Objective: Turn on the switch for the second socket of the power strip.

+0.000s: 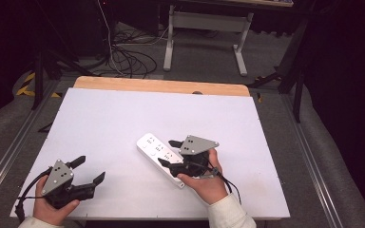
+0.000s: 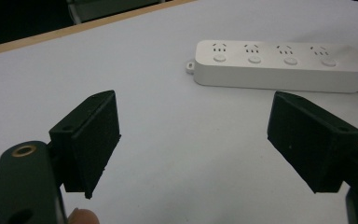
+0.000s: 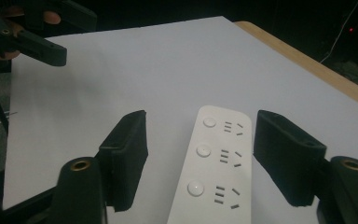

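1. We see a white power strip (image 1: 161,159) lying flat on the white table (image 1: 123,118), a little to the near right of the table's middle, set slantwise.
2. It is a long, slim bar with rounded ends. In the left gripper view (image 2: 282,65) we count four outlets in a row, each with a round white button beside its slots.
3. That same view shows a small tab at one end of the strip and another at the far end.
4. Our right gripper (image 1: 169,153) hangs over the strip's near end, its jaws spread wide with the strip between them.
5. In the right gripper view the strip (image 3: 216,163) runs up the gap between the two black pads, and a strip of bare table shows on either side, so the pads do not press on it.
6. Whether the jaw tips rest on the table we cannot quite tell from that angle.
7. Our left gripper (image 1: 89,170) sits well to the left of the strip, near the table's near edge, jaws wide and with nothing between them.
8. Its pads frame bare table, with the strip lying well beyond them.
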### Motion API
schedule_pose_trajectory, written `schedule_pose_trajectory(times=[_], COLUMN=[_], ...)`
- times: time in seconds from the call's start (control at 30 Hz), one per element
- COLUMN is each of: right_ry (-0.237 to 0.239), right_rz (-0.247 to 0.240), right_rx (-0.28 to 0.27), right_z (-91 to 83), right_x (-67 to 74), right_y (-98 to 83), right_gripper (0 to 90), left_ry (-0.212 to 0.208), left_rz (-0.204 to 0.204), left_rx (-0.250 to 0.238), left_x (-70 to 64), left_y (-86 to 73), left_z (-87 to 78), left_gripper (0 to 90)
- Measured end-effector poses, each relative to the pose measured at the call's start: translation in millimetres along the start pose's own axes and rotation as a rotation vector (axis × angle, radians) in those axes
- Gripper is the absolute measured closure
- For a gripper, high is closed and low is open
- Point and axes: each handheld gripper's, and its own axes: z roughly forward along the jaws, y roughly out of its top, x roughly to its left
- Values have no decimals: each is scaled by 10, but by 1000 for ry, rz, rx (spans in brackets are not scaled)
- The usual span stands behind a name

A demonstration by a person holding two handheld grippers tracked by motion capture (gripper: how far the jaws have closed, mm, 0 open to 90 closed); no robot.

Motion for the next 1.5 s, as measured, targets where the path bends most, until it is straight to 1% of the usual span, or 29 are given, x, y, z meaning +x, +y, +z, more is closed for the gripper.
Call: schedule_pose_trajectory(times=[0.1, 0.17, 0.27, 0.3, 0.37, 0.43, 0.47, 0.53, 0.6, 0.67, 0.73, 0.87, 0.9, 1.1, 1.2, 1.27, 1.33, 1.37, 1.5], right_ry=[-7, -12, -18, -28, -34, -50, -67, -73, -86, -98, -111, -130, -134, -170, -183, -192, -197, -198, -211], right_rz=[2, 7, 23, 26, 25, 27, 28, 35, 49, 50, 54, 77, 81, 119, 142, 155, 169, 177, 200], right_rx=[2, 0, 1, 4, 3, 9, 11, 9, 2, 6, 16, 18, 21, 27, 30, 34, 38, 39, 56], right_z=[-10, -32, -81, -117, -140, -203, -275, -306, -396, -473, -546, -660, -675, -785, -837, -868, -901, -916, -959], right_x=[6, 2, -11, -17, -22, -32, -41, -43, -59, -81, -107, -163, -169, -233, -266, -299, -326, -337, -377], right_y=[5, 5, 6, 4, 2, -7, -26, -36, -69, -103, -144, -248, -272, -463, -557, -626, -696, -731, -862], right_gripper=[314, 308, 290, 282, 278, 267, 259, 256, 251, 245, 244, 244, 244, 244, 244, 244, 244, 244, 244], left_ry=[-3, -1, -3, -3, -3, -1, 4, 7, 8, 7, 5, 5, 6, -3, -9, -7, -13, -11, -14], left_rz=[-4, 0, -4, -4, -4, -4, -2, -3, -9, -4, -4, -5, 4, 13, 2, 7, -1, 5, 5], left_rx=[-1, 0, 0, -1, -1, 2, 5, 5, 5, 6, 6, 6, 10, 14, 12, 10, 14, 16, 17], left_x=[-6, -3, 1, 1, 0, -1, 1, 5, 5, 4, 0, -3, 1, 0, -6, 0, -2, 2, 7], left_y=[0, 0, 1, 2, 3, 2, 1, 1, 1, 2, 3, 1, 2, 5, 5, 7, 6, 7, 8], left_z=[2, -1, -6, -7, -7, -6, -7, -5, -2, -4, -8, -5, -8, -16, -20, -25, -28, -30, -36], left_gripper=[173, 173, 173, 173, 173, 173, 173, 174, 174, 174, 174, 174, 174, 177, 177, 179, 180, 180, 179])
